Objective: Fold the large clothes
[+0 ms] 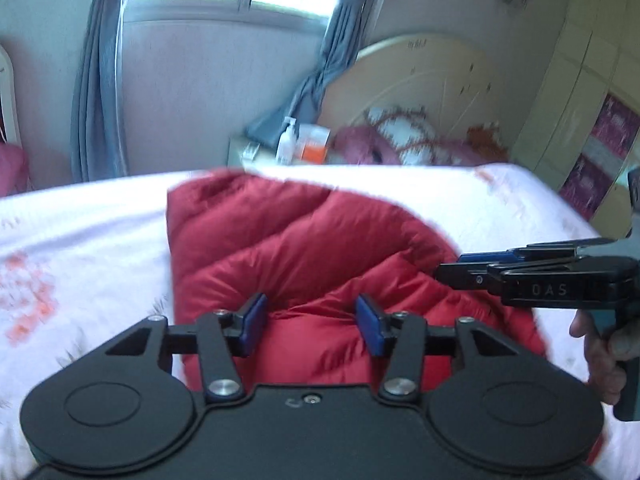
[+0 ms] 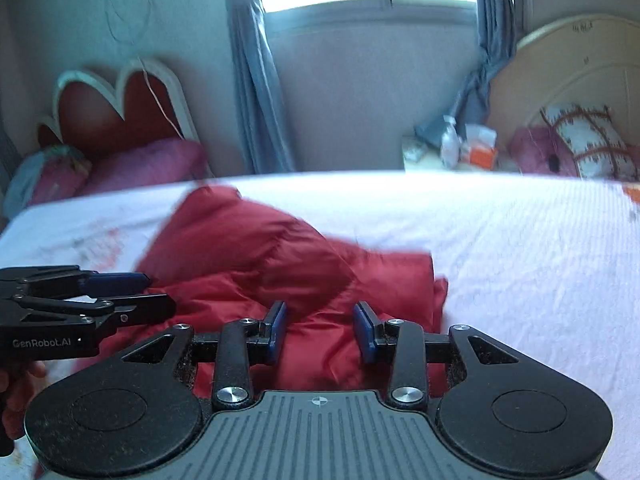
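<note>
A red quilted down jacket (image 1: 300,240) lies bunched and partly folded on a white bed sheet (image 1: 88,232). My left gripper (image 1: 312,324) hovers over its near edge, blue pads apart, with no cloth pinched between them. From the right, my right gripper (image 1: 452,266) reaches in sideways at the jacket's right edge. In the right wrist view the jacket (image 2: 248,248) spreads ahead and to the left. My right gripper (image 2: 320,332) is open above its near folds. At the left of that view my left gripper (image 2: 158,293) points in over the jacket's left part.
The bed sheet (image 2: 520,264) stretches wide to the right. Behind the bed stand a nightstand (image 1: 256,156) with a pump bottle (image 1: 288,140), a cream headboard (image 1: 420,76) with pillows, a wardrobe (image 1: 580,100) and curtains (image 1: 100,80). A hand (image 1: 604,360) holds the right gripper's handle.
</note>
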Tool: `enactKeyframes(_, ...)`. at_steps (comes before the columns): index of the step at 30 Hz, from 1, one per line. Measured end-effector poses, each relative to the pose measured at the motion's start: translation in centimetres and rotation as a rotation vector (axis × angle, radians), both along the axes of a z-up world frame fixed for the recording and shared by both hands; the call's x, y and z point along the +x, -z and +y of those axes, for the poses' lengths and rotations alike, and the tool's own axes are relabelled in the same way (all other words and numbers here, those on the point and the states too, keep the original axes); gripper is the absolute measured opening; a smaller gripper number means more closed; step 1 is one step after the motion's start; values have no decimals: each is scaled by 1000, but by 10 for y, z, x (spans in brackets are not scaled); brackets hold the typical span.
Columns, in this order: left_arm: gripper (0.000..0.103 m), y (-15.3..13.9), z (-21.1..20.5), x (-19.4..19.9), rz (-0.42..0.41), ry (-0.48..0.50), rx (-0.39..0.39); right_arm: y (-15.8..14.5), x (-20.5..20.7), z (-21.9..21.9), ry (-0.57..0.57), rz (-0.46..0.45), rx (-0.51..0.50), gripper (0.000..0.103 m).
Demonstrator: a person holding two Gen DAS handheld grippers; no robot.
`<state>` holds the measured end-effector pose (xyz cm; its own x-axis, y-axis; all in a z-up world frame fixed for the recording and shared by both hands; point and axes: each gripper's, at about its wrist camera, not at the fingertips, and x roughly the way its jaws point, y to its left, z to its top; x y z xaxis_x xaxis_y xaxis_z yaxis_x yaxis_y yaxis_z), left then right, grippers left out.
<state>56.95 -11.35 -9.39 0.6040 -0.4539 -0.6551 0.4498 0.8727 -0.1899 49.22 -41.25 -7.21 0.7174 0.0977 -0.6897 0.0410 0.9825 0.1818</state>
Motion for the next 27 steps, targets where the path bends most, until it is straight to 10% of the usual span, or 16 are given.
enactKeyframes(7,49,0,-10,-8,-20,15,112,23,-10,-18,40,31,76,38)
enactKeyframes(9,70,-15,-2,-21,-59,0,115,5,-28,-35,93,-39,144,39)
enactKeyframes(10,85,-21,7,-29,-87,-8,96,-3,-41,-46,124,-73,179,41)
enactKeyframes(11,86,-24,16,-36,-95,-10,66,-9,-54,-58,153,-91,224,57)
enactKeyframes(17,82,-14,65,-43,56,-92,-140,13,-96,-108,268,-41,552,61)
enactKeyframes(20,82,0,73,-39,135,-122,-223,30,-99,-115,305,-40,654,82)
enactKeyframes(27,78,26,82,-35,229,-145,-339,58,-91,-113,279,8,743,82)
